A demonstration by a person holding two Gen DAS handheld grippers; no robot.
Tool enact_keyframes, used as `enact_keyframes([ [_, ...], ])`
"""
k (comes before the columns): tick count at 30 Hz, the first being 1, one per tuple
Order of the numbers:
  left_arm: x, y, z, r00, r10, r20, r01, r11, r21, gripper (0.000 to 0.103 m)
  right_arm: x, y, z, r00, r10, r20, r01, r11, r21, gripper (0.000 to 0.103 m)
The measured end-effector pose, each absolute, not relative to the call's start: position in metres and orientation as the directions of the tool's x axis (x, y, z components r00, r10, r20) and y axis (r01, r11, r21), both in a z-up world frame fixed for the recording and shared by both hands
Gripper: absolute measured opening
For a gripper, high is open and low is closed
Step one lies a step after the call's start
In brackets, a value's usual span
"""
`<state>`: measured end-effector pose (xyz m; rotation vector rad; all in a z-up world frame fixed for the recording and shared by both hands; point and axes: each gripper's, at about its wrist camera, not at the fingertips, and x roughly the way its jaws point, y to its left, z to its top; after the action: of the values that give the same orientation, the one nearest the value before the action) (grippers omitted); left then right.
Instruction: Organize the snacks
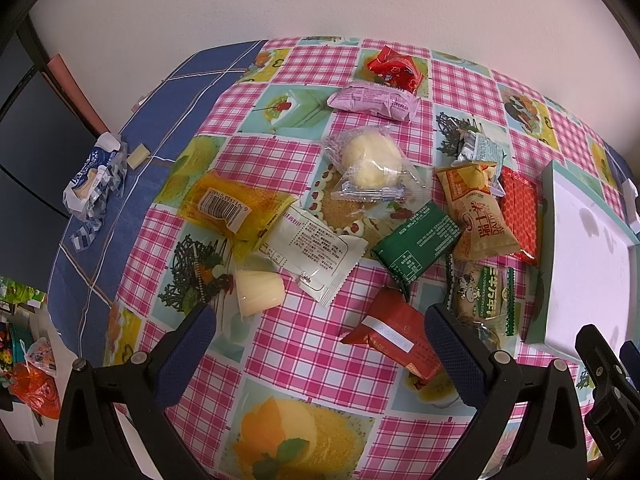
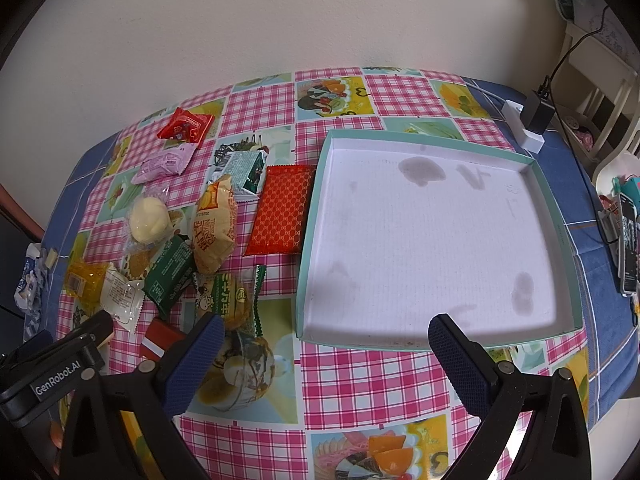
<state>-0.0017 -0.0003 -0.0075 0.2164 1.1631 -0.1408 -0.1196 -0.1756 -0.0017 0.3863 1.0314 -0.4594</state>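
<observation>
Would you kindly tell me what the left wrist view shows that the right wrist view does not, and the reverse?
Only the left wrist view shows the jelly cup clearly. Only the right wrist view shows the whole empty box and the charger. Both show the snack pile, including the green packet and the patterned red packet, with both grippers open.

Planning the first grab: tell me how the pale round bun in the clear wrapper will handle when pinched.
The bun looks soft and puffy, so it would probably squash under a firm pinch. Its clear film looks glossy and loose, so it may slip or crinkle. The flat sealed edge seems a safer hold. Both claws stand open.
</observation>
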Motion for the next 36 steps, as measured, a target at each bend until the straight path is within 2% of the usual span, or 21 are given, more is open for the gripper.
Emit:
enact_keyframes([
  [27,-0.003,0.003,-0.008,0.389,0.007,-0.921,0.213,0.972,0.098,0.103,-0.118,-0.181,-0.002,0.432,-0.175,-0.884,0.530,0.843,0.092,0.103],
  [33,0.006,0.022,-0.009,0.386,0.032,-0.922,0.134,0.987,0.090,0.103,-0.111,-0.164,-0.008,0.445,-0.130,-0.886,0.495,0.860,0.122,0.103],
  [36,0.013,0.036,-0.008,0.376,0.042,-0.926,0.076,0.994,0.075,0.103,-0.100,-0.157,-0.013,0.455,-0.046,-0.889,0.444,0.877,0.182,0.103],
])
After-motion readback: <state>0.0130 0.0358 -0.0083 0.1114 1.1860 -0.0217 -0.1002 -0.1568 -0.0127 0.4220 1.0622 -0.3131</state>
